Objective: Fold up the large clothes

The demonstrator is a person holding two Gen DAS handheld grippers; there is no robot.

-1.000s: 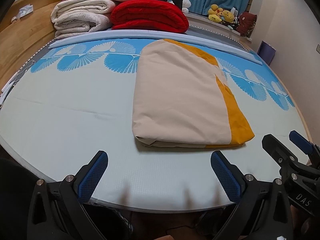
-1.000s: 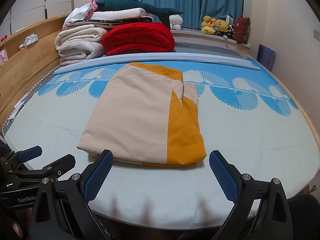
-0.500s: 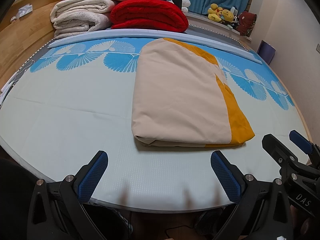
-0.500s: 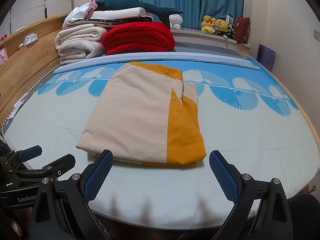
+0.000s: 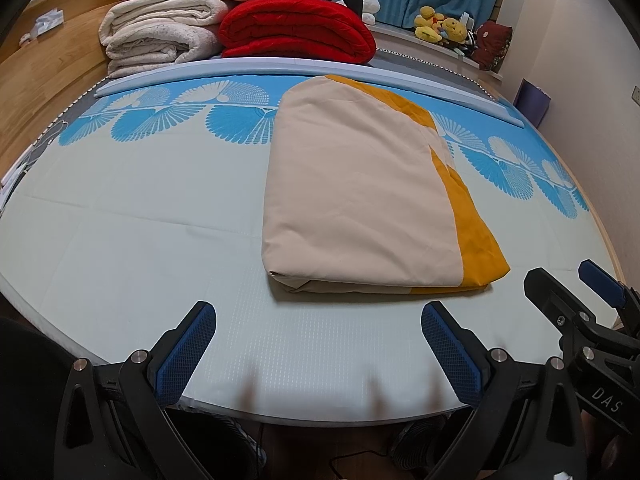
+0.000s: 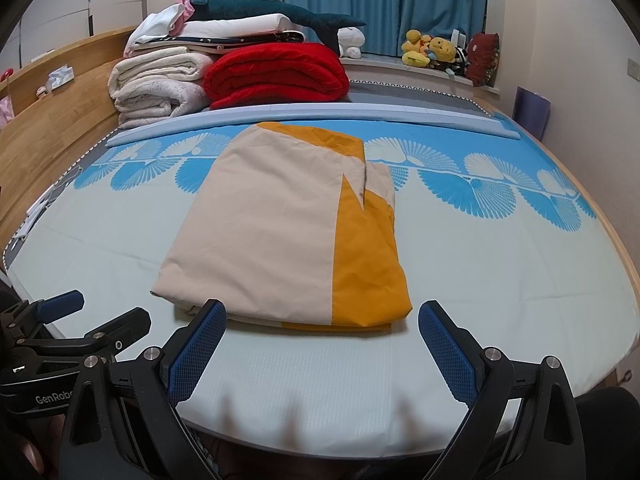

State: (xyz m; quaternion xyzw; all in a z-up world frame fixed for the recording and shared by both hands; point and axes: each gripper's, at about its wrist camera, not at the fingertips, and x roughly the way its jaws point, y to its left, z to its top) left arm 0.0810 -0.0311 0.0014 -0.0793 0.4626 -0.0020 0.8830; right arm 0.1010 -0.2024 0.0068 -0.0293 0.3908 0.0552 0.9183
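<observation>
Beige and mustard-yellow cloth lies folded into a thick, many-layered rectangle [image 5: 360, 204] on the bed [image 5: 132, 248], a little to the right of the middle in the left wrist view. Its top face is mostly beige and smooth, with only faint creases; the yellow part runs as a band along its right side. In the right wrist view a small beige flap [image 6: 378, 178] lies over the yellow band near the far end. The near edge shows several stacked layers, slightly uneven — the bottom ones stick out a little.

Both tools hang above the near edge of the bed and touch nothing. The left gripper [image 5: 316, 354] has its blue-padded fingers spread wide and holds nothing; the right gripper [image 6: 320, 350] is also wide apart and empty, with the near edge of the cloth just beyond its left finger.

The bed cover is pale with a blue fan pattern at the far side. Behind it stand a red folded blanket [image 5: 296, 28], cream blankets [image 5: 160, 36] and some plush toys [image 6: 432, 48] before blue curtains [image 6: 384, 0].
</observation>
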